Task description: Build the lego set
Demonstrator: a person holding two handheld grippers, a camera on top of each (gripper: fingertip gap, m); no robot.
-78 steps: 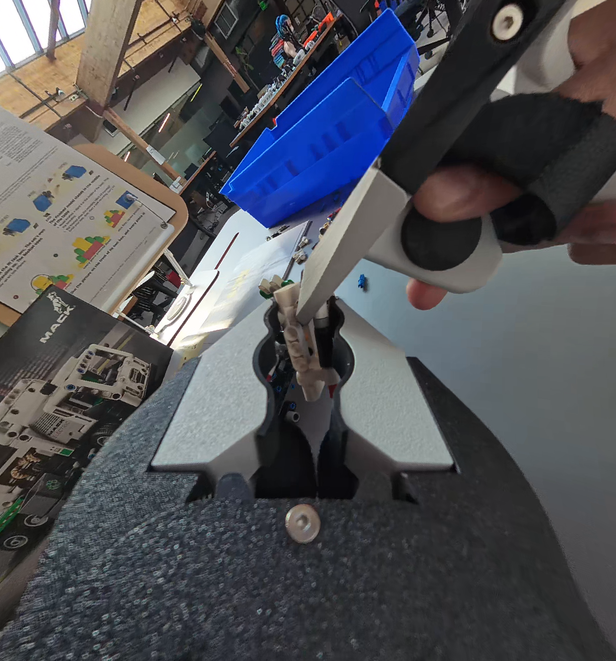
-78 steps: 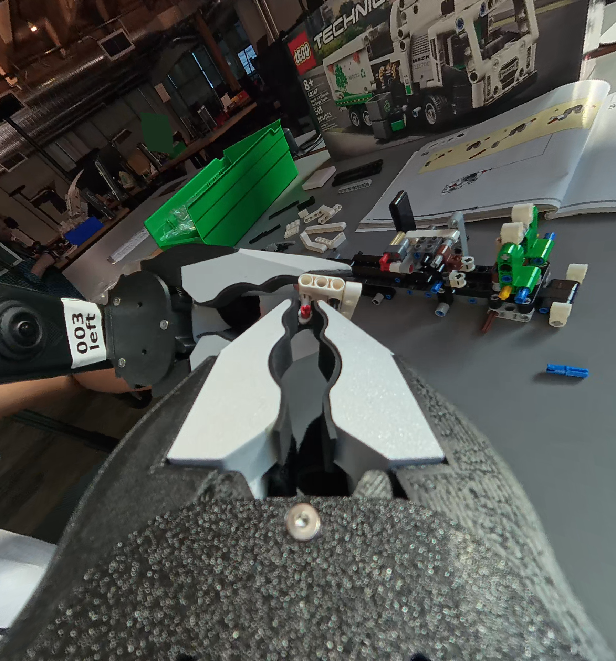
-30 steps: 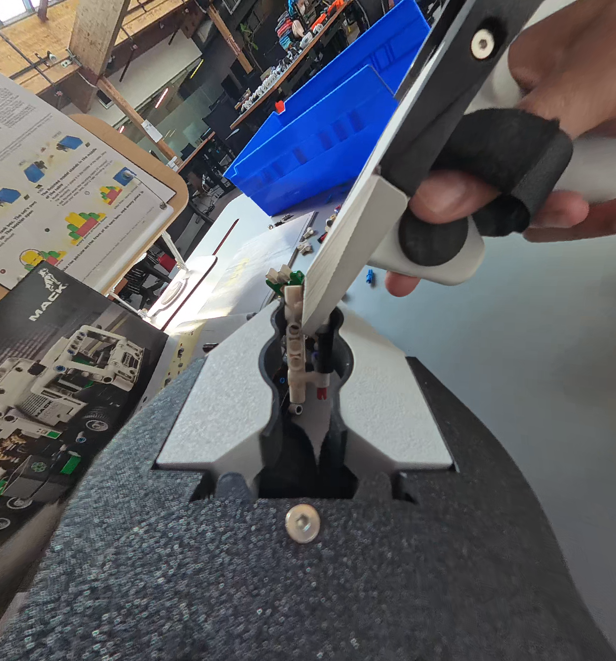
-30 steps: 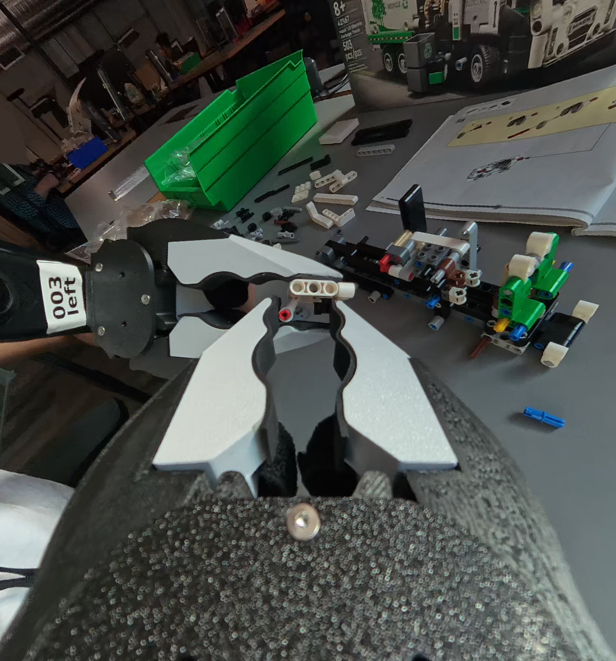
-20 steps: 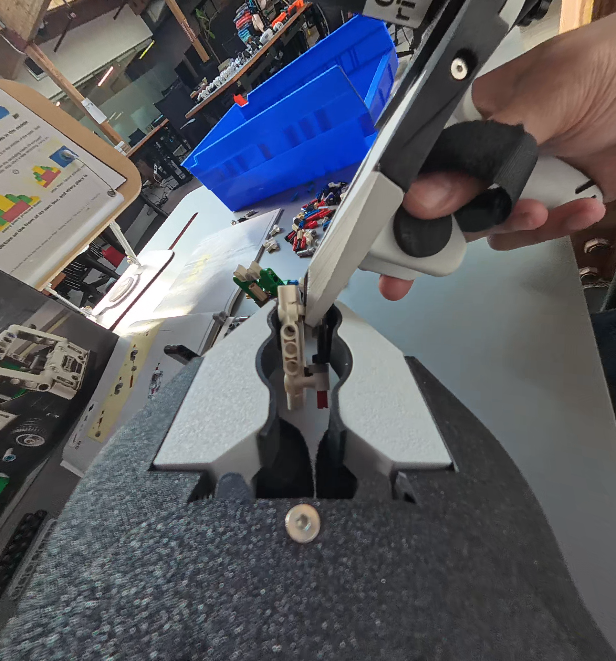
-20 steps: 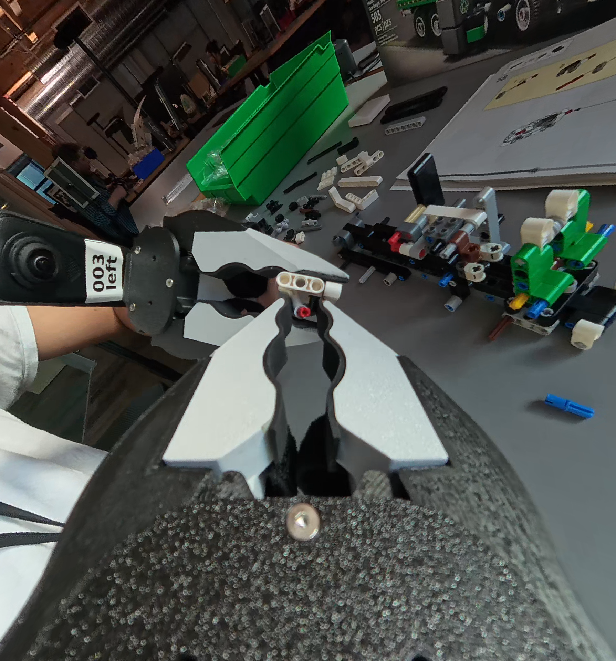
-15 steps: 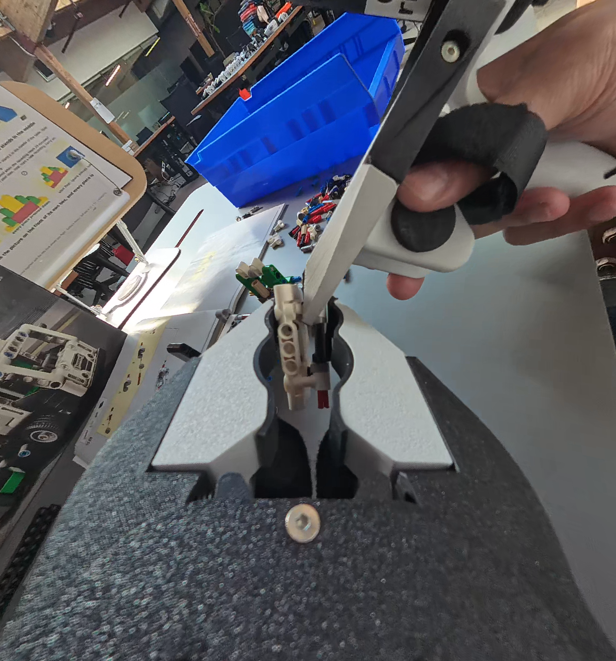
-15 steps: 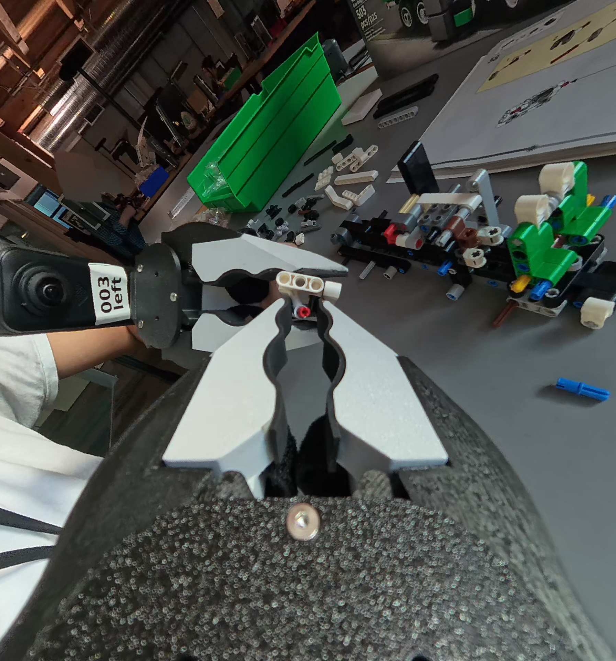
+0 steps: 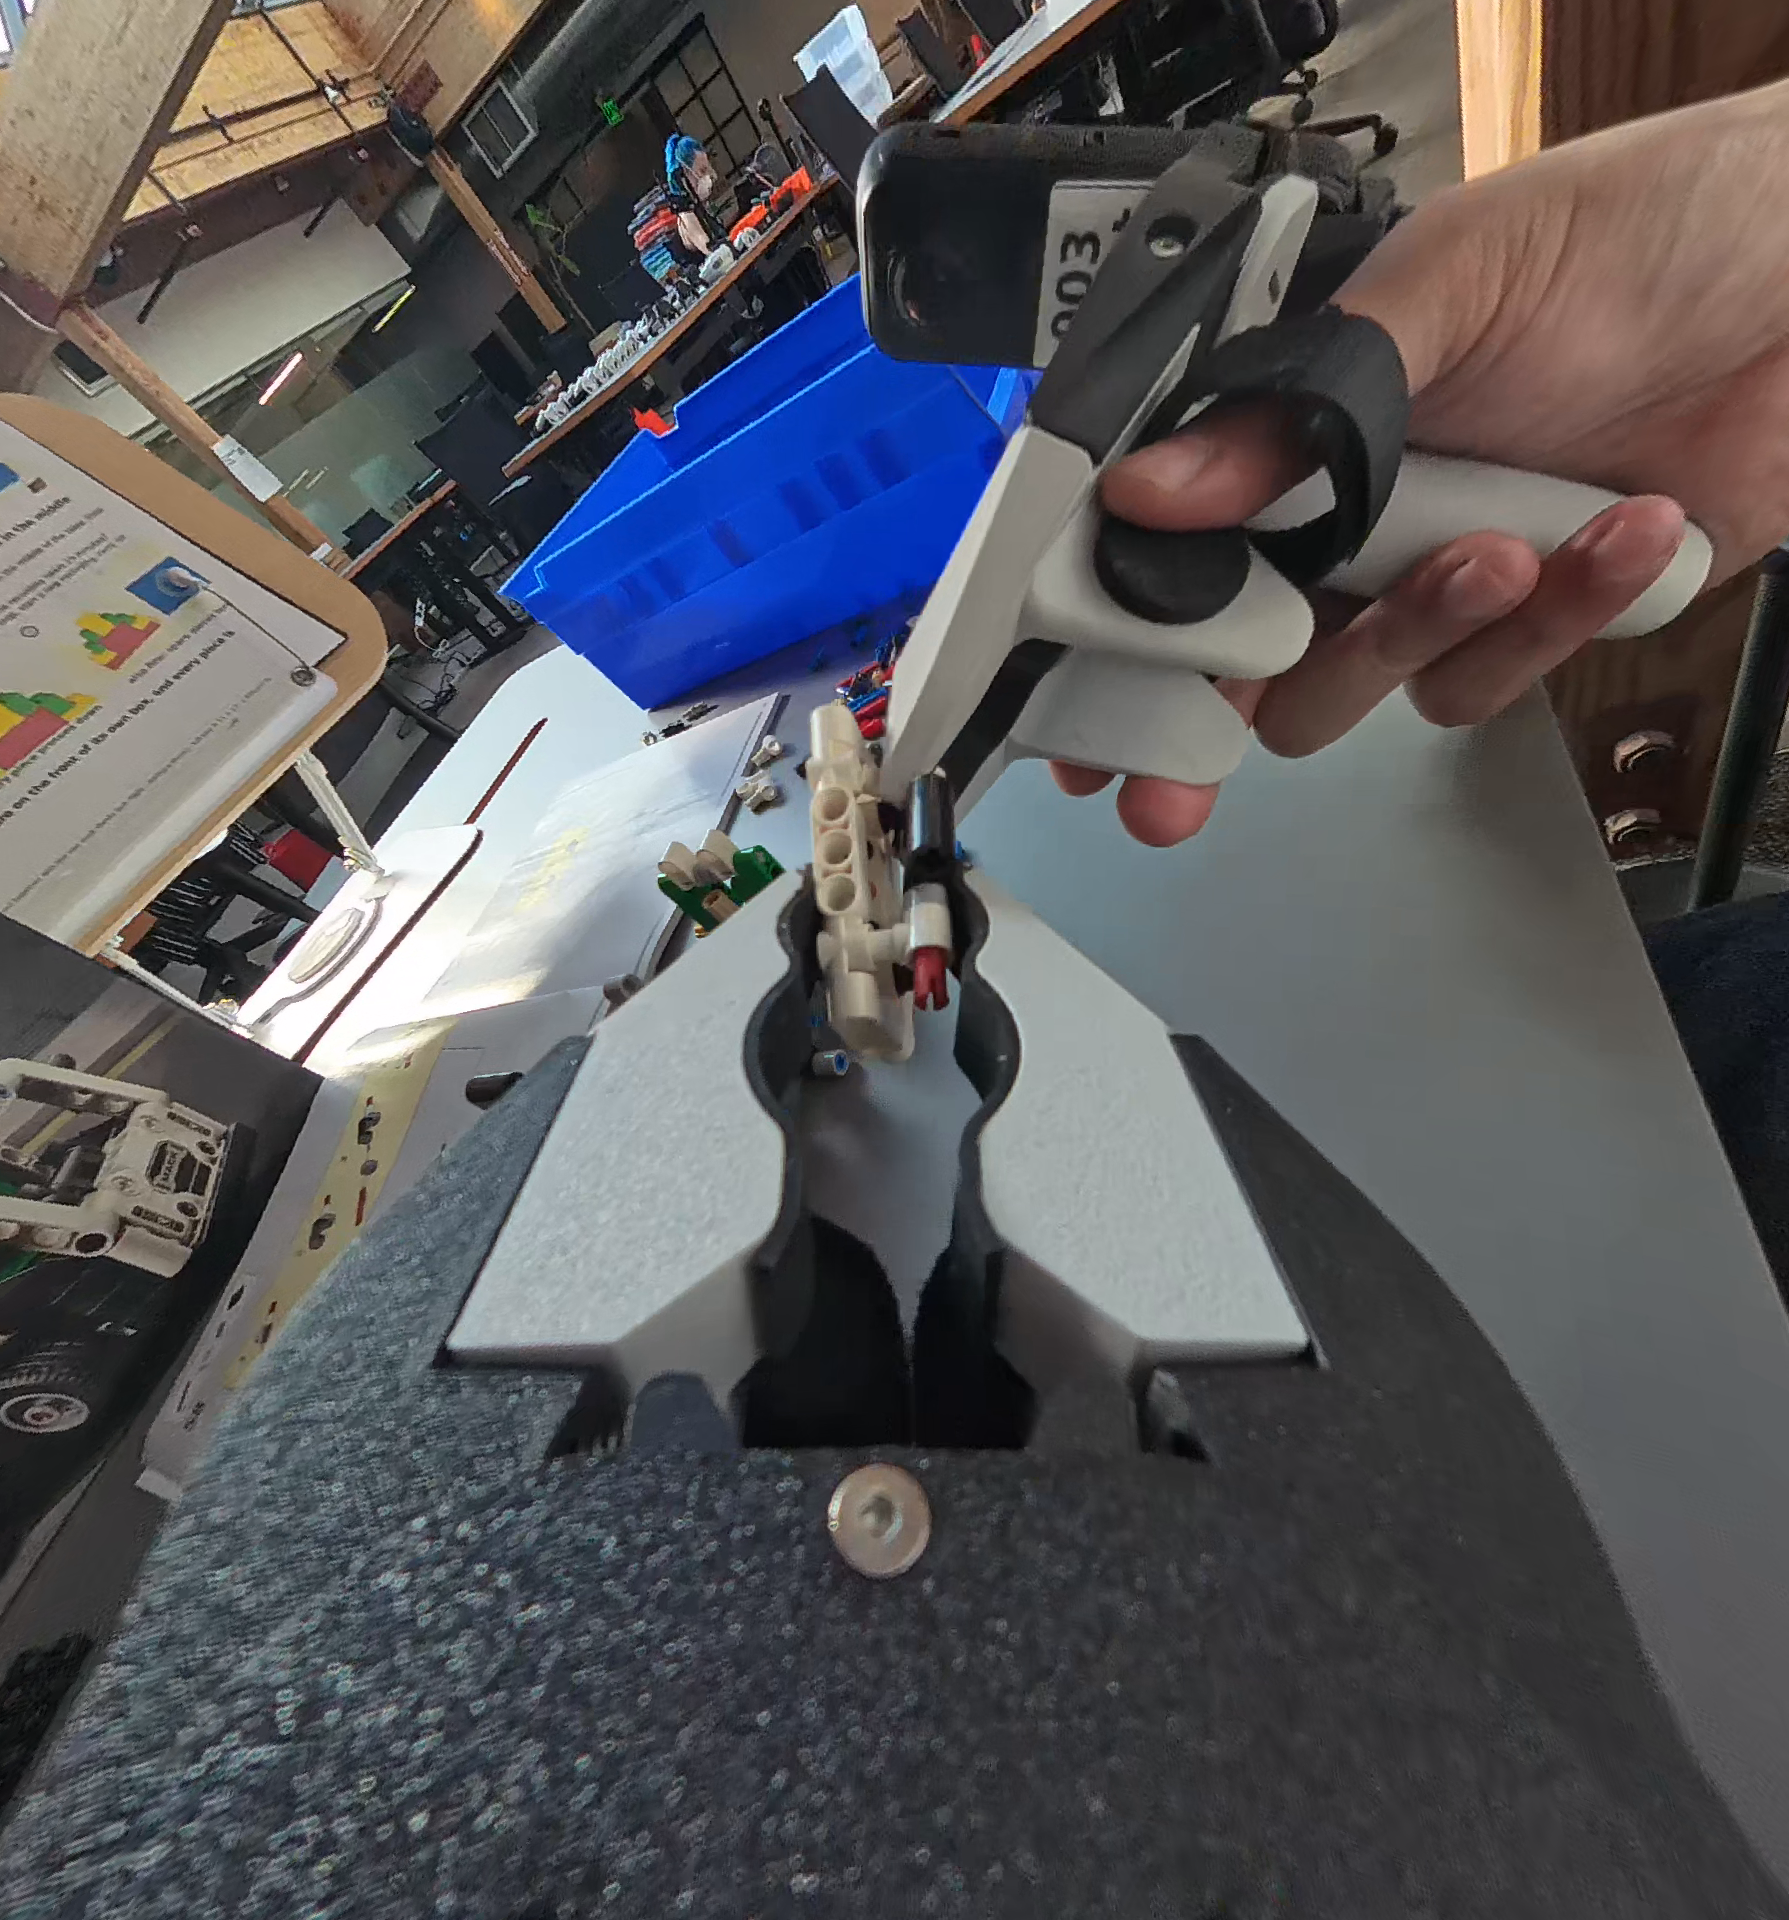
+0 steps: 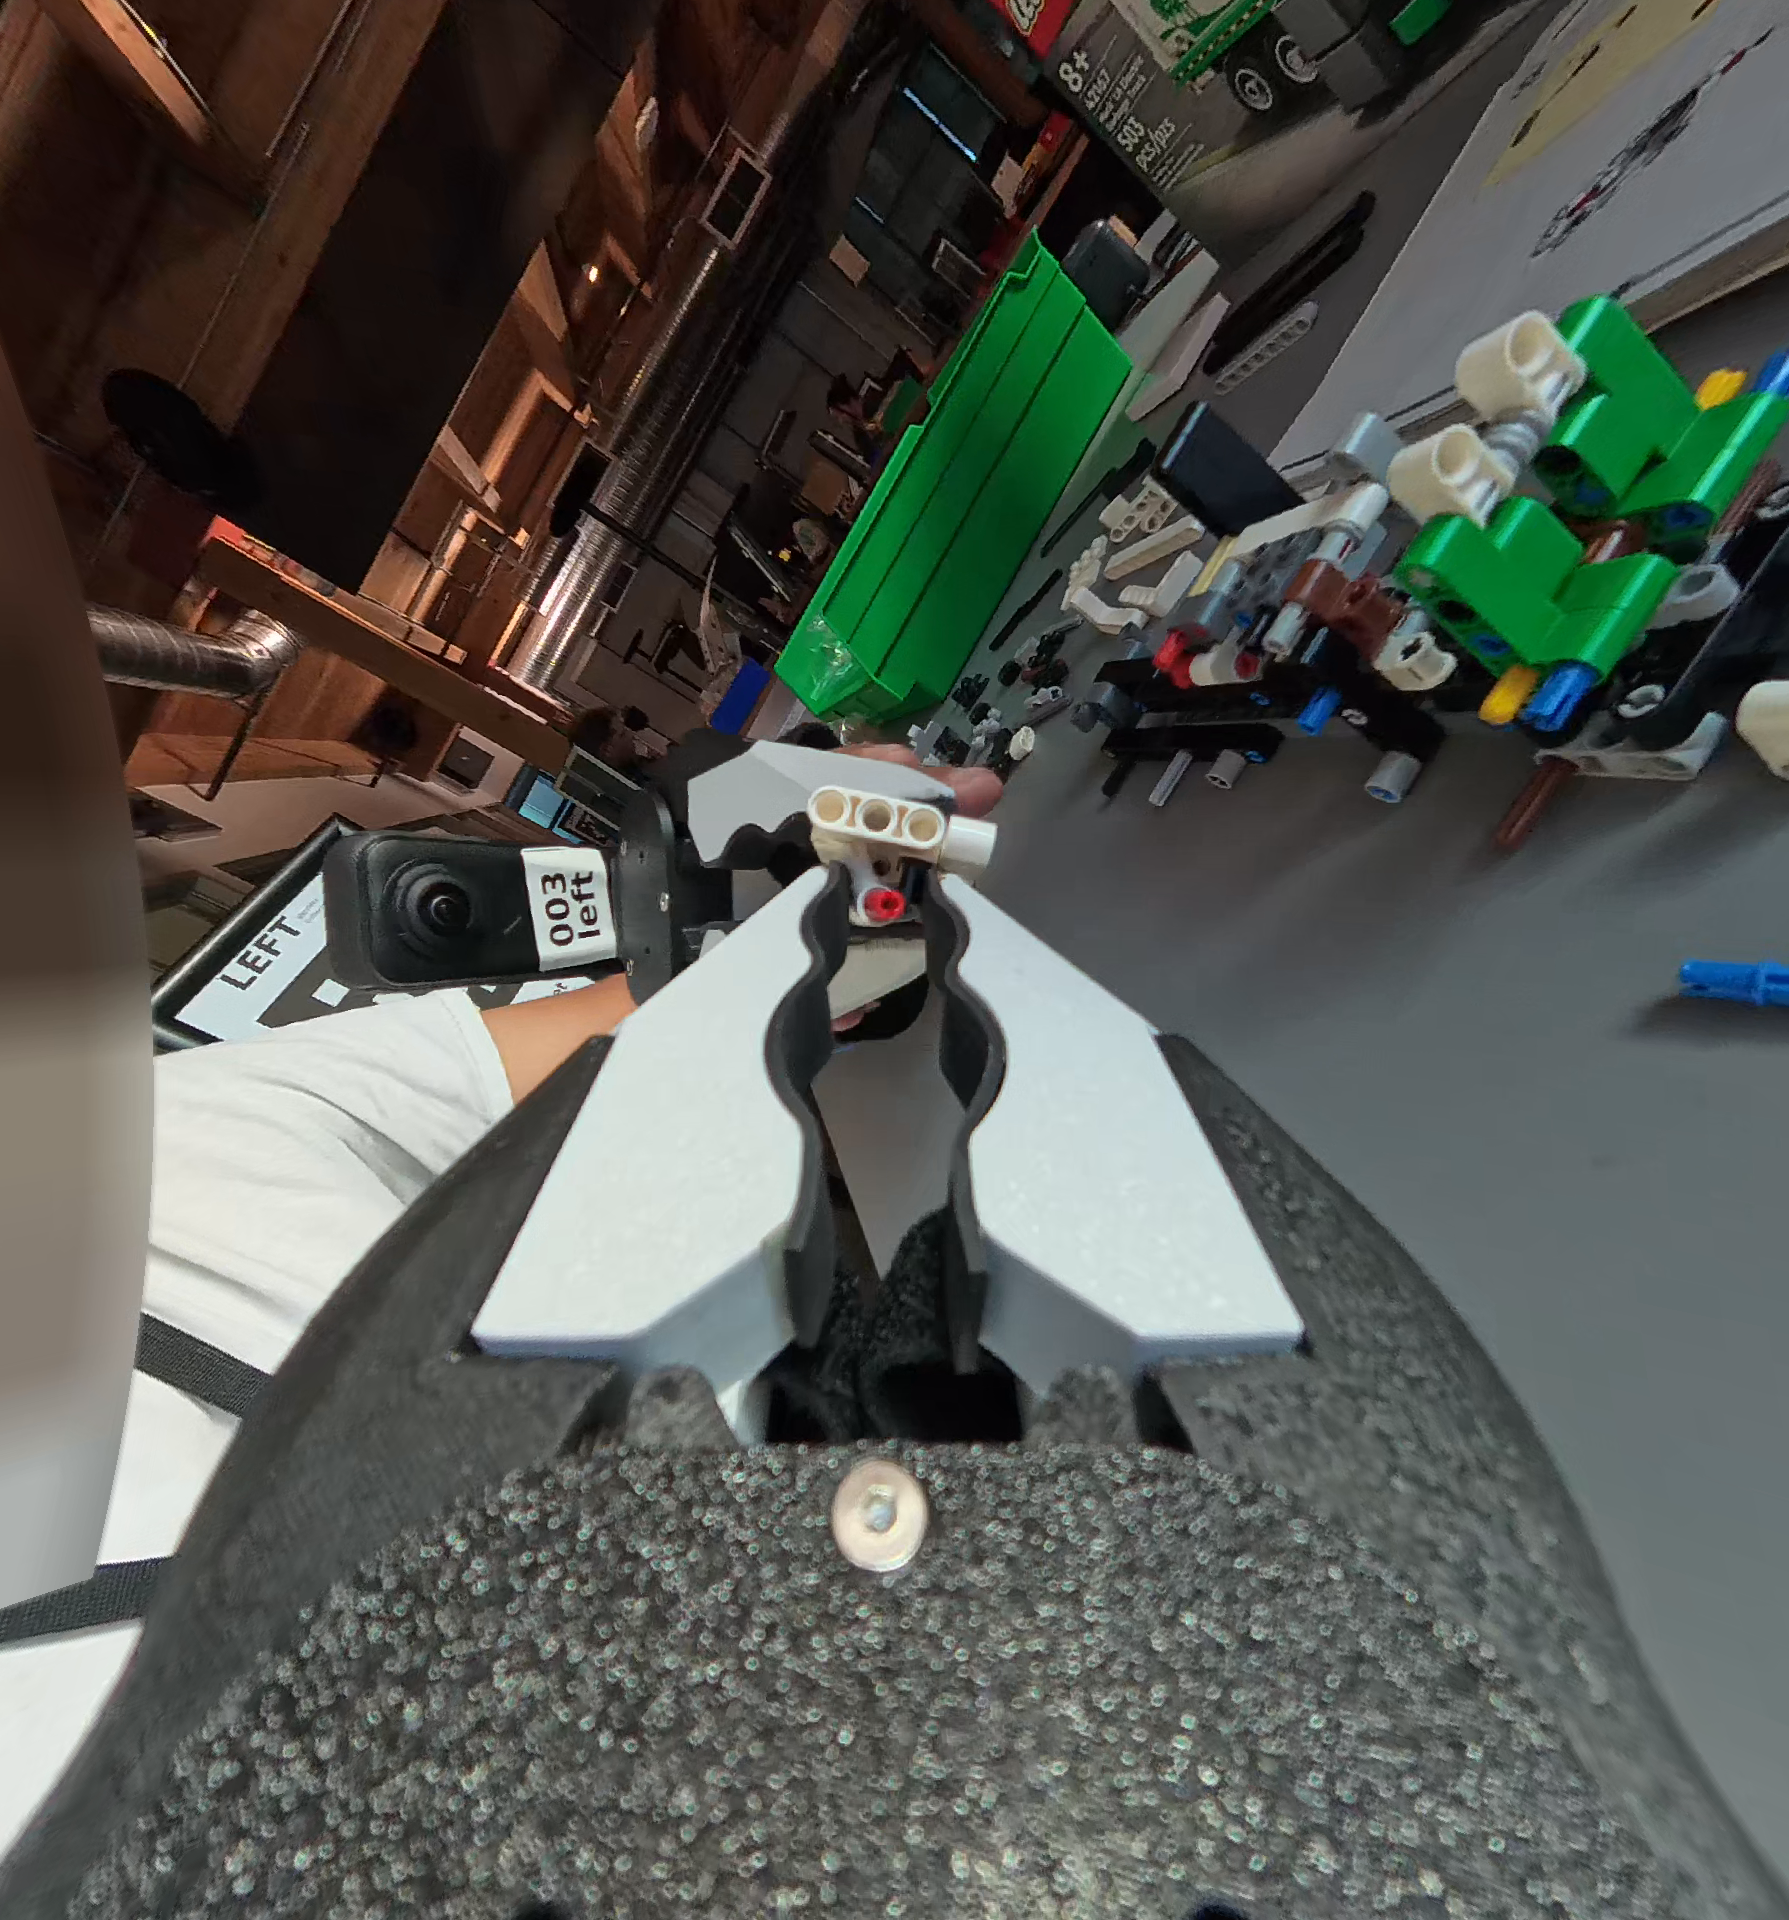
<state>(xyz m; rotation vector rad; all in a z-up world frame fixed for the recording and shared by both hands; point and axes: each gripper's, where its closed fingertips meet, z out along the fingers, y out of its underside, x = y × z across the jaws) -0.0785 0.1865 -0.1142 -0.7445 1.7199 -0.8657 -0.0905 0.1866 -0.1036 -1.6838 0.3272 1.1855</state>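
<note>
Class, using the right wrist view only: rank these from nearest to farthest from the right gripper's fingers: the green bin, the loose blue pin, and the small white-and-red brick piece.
1. The small white-and-red brick piece, right at the right gripper fingers' tips.
2. The loose blue pin, alone on the grey table to the right.
3. The green bin, far back, upper middle.

A blue bin [image 9: 765,540] and a green bin [image 10: 952,499] stand on the grey bench [image 10: 1389,1143]; a blue pin [image 10: 1763,984] lies apart, near a part-built brick model [image 10: 1492,603].
</note>
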